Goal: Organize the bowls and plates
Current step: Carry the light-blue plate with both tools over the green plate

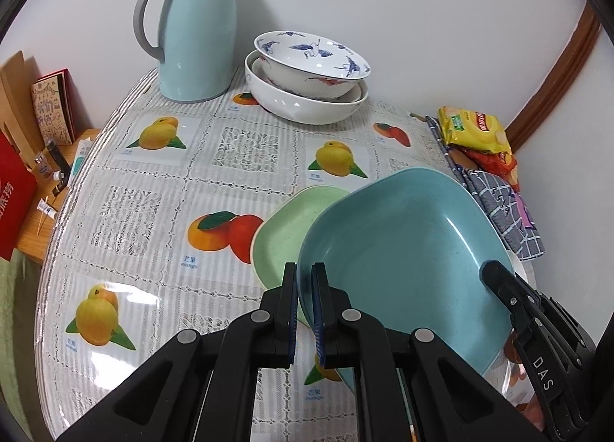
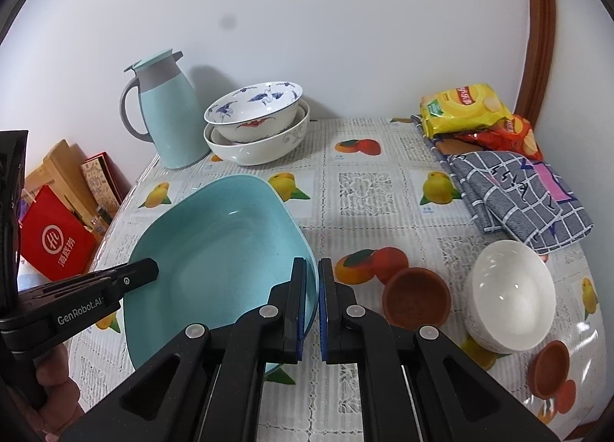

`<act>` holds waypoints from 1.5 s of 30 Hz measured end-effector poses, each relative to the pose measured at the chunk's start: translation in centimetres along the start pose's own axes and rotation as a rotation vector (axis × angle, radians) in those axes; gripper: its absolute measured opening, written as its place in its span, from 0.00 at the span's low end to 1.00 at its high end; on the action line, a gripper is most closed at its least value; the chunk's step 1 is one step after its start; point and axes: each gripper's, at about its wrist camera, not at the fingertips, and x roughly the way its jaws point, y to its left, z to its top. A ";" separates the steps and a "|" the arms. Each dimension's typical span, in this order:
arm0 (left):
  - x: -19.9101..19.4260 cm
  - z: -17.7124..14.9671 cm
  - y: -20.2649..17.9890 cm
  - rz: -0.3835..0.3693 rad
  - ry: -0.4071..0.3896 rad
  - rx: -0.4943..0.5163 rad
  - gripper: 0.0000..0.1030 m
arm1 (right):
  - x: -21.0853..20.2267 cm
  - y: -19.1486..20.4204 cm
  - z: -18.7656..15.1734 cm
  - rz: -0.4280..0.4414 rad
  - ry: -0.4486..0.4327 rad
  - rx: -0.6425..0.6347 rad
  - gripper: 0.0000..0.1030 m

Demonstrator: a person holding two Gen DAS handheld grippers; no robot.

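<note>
A blue square plate (image 1: 403,250) is held tilted above the table, over a green plate (image 1: 284,235) that lies flat. My left gripper (image 1: 305,281) is shut on the blue plate's near-left rim. My right gripper (image 2: 312,277) is shut on the blue plate's (image 2: 218,250) right rim; its finger shows in the left wrist view (image 1: 499,281). The left gripper's finger shows in the right wrist view (image 2: 142,273). Stacked white bowls (image 1: 307,70) with blue and red patterns stand at the back, also in the right wrist view (image 2: 257,123).
A light blue jug (image 1: 195,31) stands at the back left. Snack bags (image 2: 464,108) and a checked cloth (image 2: 525,196) lie at the right. A white bowl (image 2: 510,300) and two small brown bowls (image 2: 416,300) (image 2: 548,369) sit near right. Boxes (image 1: 15,173) stand beyond the left edge.
</note>
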 end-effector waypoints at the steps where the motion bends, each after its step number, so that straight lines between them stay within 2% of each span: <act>1: 0.2 0.1 0.1 0.005 0.002 0.000 0.07 | 0.2 0.0 0.1 0.004 0.003 0.001 0.06; 18: 3.4 -0.1 1.3 0.069 0.062 -0.022 0.07 | 5.1 -0.3 -0.8 0.058 0.096 0.011 0.06; 36: 3.4 0.2 1.6 0.105 0.065 -0.033 0.07 | 6.0 0.1 -0.2 0.098 0.098 0.003 0.06; 45: 4.6 -0.4 2.0 0.137 0.104 -0.038 0.07 | 7.4 0.2 -1.2 0.099 0.143 -0.019 0.06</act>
